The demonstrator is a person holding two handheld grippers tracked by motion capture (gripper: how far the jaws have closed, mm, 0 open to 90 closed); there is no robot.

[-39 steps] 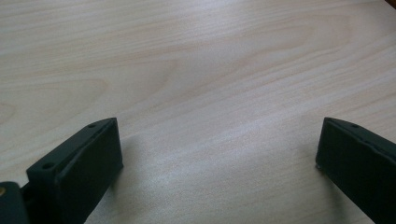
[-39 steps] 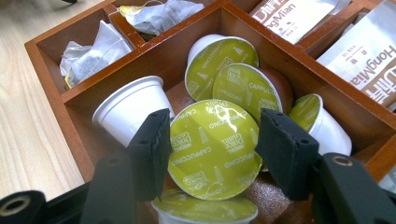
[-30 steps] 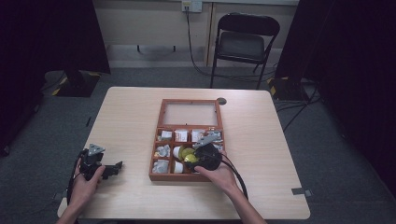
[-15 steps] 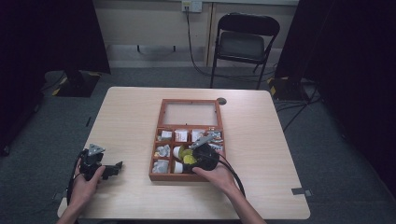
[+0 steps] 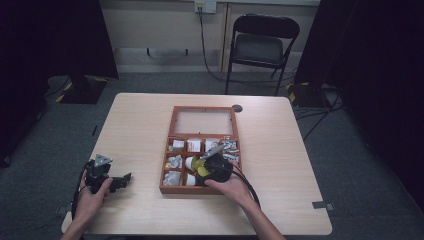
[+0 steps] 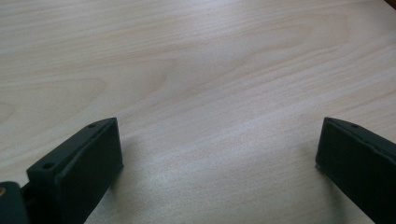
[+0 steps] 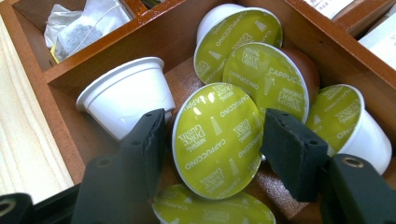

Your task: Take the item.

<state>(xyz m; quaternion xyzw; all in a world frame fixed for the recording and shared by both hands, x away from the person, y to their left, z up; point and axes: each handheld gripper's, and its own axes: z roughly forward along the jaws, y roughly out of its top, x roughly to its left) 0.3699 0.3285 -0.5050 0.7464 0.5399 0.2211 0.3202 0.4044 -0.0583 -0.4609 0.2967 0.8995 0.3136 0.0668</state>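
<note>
Two grippers: one in each of the person's hands, over a pale wooden surface point(image 5: 280, 150).
Left gripper point(image 6: 219, 158): near the front left corner of the surface point(image 5: 107, 177); jaws spread wide with bare wood between them, holding nothing.
Right gripper point(image 7: 215, 140): low over the front middle compartment of the wooden box point(image 5: 172, 150); seen from above at point(image 5: 212, 167).
Right jaws: set on either side of the held capsule point(image 7: 217, 140), its green foil lid facing the camera; both jaws sit at the lid's rim, which looks pinched between them.
Held capsule position: tilted on edge in the compartment, leaning among the other capsules.
Neighbouring capsules: a white capsule point(image 7: 126, 95) on its side just to the left; three green-lidded ones point(image 7: 266, 74) behind and to the right; another green lid point(image 7: 212, 210) below.
Adjacent compartment: tea bags point(image 7: 84, 25) in clear wrappers, beyond the wooden divider.
Box lid: open, lying flat away from the person point(image 5: 204, 122).
</note>
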